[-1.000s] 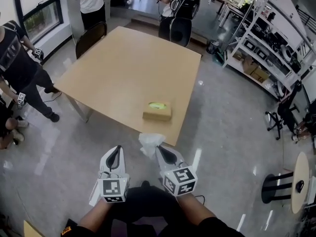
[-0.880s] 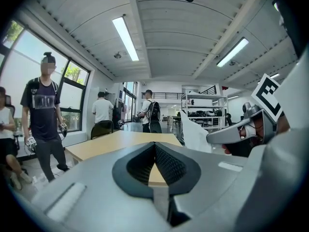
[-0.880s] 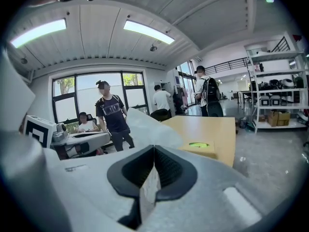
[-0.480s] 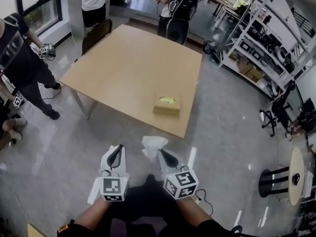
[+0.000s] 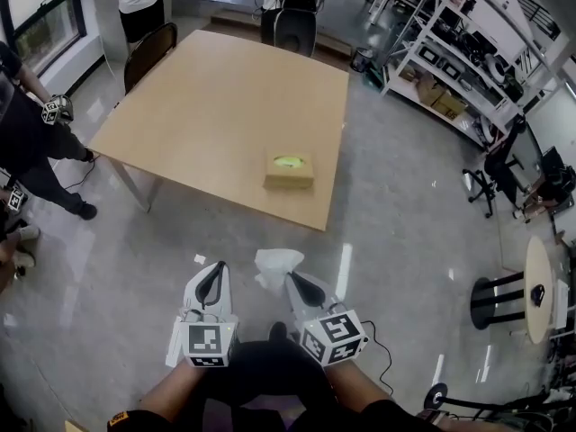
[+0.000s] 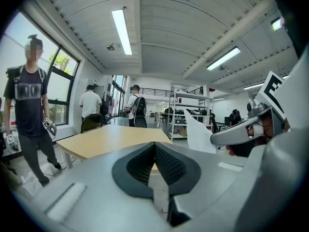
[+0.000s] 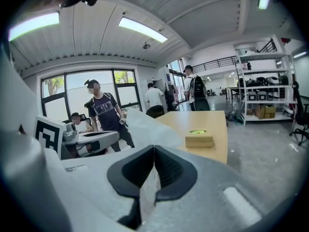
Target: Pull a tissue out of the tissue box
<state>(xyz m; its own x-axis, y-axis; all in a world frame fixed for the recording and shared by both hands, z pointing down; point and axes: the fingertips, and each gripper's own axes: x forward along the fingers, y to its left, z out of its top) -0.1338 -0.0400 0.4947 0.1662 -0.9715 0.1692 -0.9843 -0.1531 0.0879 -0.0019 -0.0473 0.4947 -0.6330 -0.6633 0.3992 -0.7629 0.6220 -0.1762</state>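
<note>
Left gripper (image 5: 212, 275): jaws pressed together with nothing between them; in the left gripper view the ribbed pads (image 6: 166, 164) meet along one line. It is held over the grey floor, just beside the right gripper and level with it.

Tissue (image 5: 274, 267): a crumpled white sheet standing up from the tip of the right gripper, just to the right of the left gripper's tip and clear of it. In the right gripper view it rises above and left of the jaws (image 7: 145, 125).

Right gripper (image 5: 293, 282): jaws closed on the tissue, pinching its lower edge, a strip of which shows in the seam between the pads. Nothing else is in its grip.

Tissue box (image 5: 290, 170): a tan box with a green oval opening on top, straight ahead of the right gripper and well apart from it, and ahead and to the right of the left gripper. It sits flat, near the table's closest edge.

Table (image 5: 216, 106): a light wooden top ahead of both grippers, its near edge well short of their tips.

Shelves (image 5: 468, 48): far ahead and to the right of the right gripper.
</note>
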